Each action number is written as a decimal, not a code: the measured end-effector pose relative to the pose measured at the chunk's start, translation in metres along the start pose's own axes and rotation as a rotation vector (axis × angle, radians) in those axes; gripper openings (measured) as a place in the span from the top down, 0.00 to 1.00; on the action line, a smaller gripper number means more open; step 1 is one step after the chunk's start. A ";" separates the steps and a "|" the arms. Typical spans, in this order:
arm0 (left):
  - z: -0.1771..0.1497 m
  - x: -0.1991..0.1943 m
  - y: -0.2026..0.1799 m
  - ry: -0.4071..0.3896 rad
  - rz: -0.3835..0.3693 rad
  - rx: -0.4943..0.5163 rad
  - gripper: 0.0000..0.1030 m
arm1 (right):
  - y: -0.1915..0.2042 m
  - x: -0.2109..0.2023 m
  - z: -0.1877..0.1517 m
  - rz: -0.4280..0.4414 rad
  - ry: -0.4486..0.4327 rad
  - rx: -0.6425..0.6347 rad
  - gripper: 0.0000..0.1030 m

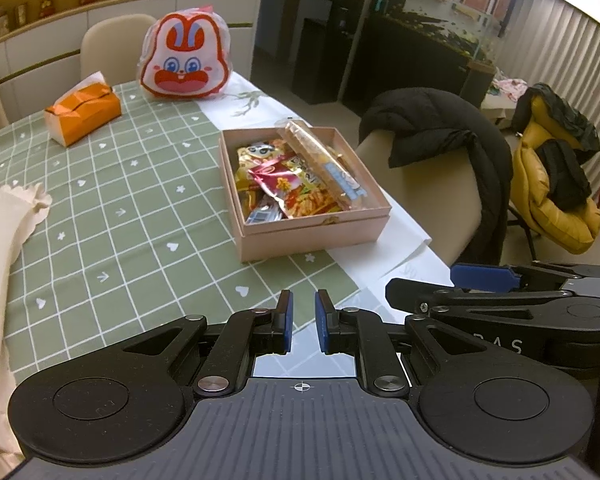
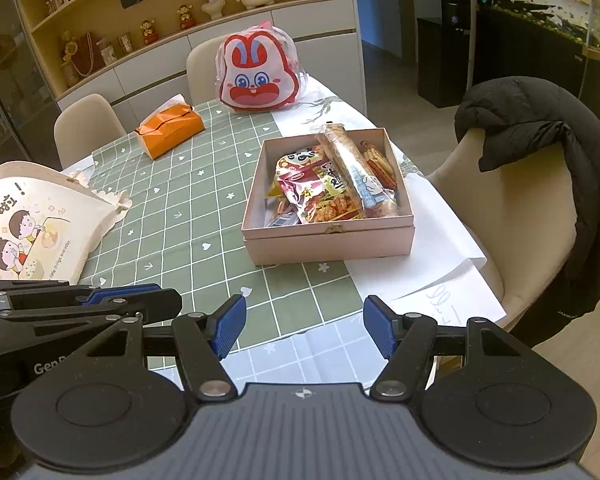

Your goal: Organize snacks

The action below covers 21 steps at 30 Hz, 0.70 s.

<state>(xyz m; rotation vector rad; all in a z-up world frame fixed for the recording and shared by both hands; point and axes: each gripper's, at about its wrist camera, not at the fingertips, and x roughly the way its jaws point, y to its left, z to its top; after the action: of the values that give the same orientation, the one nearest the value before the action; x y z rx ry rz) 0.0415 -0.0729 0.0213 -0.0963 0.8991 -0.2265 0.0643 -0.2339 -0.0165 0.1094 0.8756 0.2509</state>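
Observation:
A pink open box stands on the green checked tablecloth, filled with several bright snack packets. A long clear biscuit pack lies slanted across the top, its far end over the rim. My left gripper hovers low over the near edge of the table, short of the box, shut on nothing. Beside it my right gripper stands open and empty, also well short of the box. Each gripper shows at the edge of the other's view.
A red-and-white rabbit-face bag stands at the far end, an orange tissue box to its left. A cream printed cloth bag lies at near left. A chair with a black jacket is on the right.

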 end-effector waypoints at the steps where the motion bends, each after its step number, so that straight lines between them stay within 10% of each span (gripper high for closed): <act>1: 0.000 0.000 0.000 0.001 0.000 -0.001 0.84 | 0.000 0.000 0.000 0.000 -0.001 -0.001 0.36; 21: -0.001 0.001 -0.001 0.007 0.000 -0.003 0.84 | -0.002 -0.001 -0.001 0.001 0.002 0.004 0.36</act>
<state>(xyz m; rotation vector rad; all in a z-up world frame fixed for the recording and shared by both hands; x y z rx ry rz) 0.0412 -0.0739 0.0206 -0.0980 0.9064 -0.2254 0.0633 -0.2361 -0.0169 0.1128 0.8783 0.2501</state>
